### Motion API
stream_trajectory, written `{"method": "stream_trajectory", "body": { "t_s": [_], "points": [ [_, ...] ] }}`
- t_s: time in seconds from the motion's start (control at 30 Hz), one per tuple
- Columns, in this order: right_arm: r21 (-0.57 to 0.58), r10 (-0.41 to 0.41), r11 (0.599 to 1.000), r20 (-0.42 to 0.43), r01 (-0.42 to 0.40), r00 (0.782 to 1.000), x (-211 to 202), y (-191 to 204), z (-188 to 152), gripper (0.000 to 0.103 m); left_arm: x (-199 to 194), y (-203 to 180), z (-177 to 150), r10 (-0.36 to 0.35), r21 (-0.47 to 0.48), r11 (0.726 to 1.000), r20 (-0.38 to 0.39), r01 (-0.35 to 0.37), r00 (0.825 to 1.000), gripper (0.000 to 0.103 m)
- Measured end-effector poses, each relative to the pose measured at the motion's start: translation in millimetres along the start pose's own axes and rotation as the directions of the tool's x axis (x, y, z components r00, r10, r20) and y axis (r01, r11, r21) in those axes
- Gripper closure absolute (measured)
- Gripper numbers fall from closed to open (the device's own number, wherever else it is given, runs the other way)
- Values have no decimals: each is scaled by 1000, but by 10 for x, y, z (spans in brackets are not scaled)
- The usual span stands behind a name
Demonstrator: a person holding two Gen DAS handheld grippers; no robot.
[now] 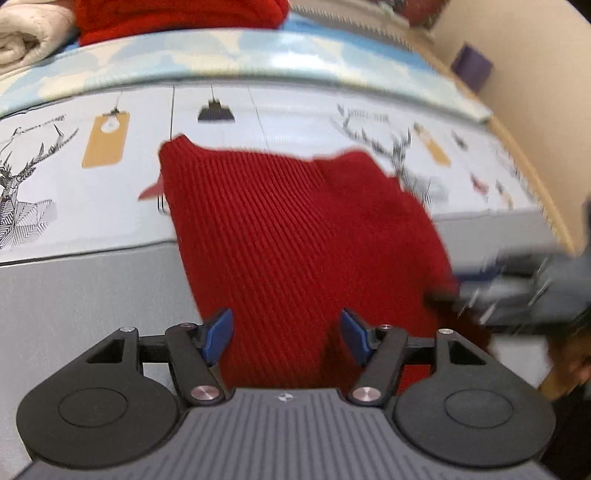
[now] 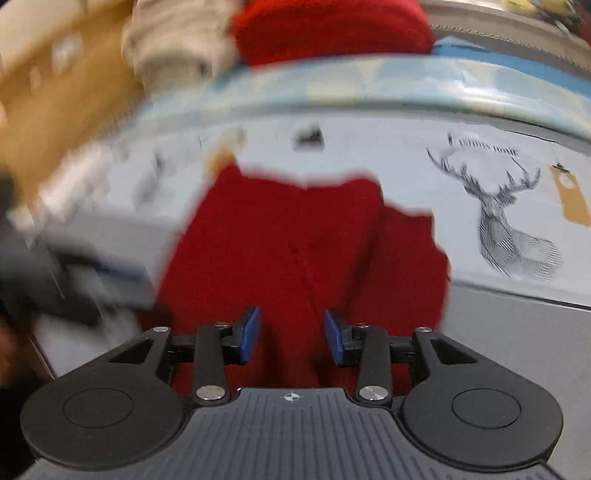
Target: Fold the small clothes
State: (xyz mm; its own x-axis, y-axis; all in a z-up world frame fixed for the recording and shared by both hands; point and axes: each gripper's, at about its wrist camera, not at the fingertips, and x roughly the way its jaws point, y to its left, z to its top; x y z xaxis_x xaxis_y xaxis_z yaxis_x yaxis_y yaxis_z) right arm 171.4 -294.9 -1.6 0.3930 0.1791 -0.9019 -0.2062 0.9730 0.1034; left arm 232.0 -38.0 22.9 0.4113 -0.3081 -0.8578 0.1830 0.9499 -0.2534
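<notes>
A red ribbed knit garment [image 1: 291, 236] lies spread on the printed table cover [image 1: 110, 206], its near edge reaching under both grippers. My left gripper [image 1: 286, 338] is open, its blue pads [image 1: 218, 336] apart just above the garment's near part. My right gripper [image 2: 291, 338] is open too, with its blue pads [image 2: 249, 334] apart over the same garment [image 2: 295, 240]. The right gripper shows blurred at the right edge of the left wrist view [image 1: 517, 291]. Nothing is held in either gripper.
Folded red clothes [image 1: 177, 18] and a cream one [image 1: 26, 37] are stacked at the back on a blue-patterned mat [image 1: 258, 55]. A deer print [image 2: 506, 218] marks the cover to the right. A wooden edge [image 1: 532, 177] and a wall bound the right side.
</notes>
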Motion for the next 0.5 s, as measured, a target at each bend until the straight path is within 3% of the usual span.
{"method": "stream_trajectory", "body": {
  "t_s": [0.07,0.17,0.2,0.4,0.47,0.5],
  "points": [
    [50,-18,999,-52,21,999,113,-109,-60,52,42,-5,17,3,-11,1000,11,-3,1000,33],
    [74,-2,997,-34,5,999,93,-133,-42,52,287,-35,-56,104,29,994,-98,-101,990,31],
    [70,-4,997,-34,6,999,86,-126,-49,51,306,-31,-64,112,23,994,-102,-110,988,30],
    [72,42,997,-33,-39,999,-54,-157,-77,52,84,-101,42,71,37,997,9,-71,997,33],
    [50,20,999,-81,-16,997,5,-197,-136,49,241,-63,11,114,47,993,-63,-111,992,31],
    [36,-3,999,-105,7,994,51,-205,-171,44,310,-68,-44,135,43,990,-94,-131,986,22]
  ]
}}
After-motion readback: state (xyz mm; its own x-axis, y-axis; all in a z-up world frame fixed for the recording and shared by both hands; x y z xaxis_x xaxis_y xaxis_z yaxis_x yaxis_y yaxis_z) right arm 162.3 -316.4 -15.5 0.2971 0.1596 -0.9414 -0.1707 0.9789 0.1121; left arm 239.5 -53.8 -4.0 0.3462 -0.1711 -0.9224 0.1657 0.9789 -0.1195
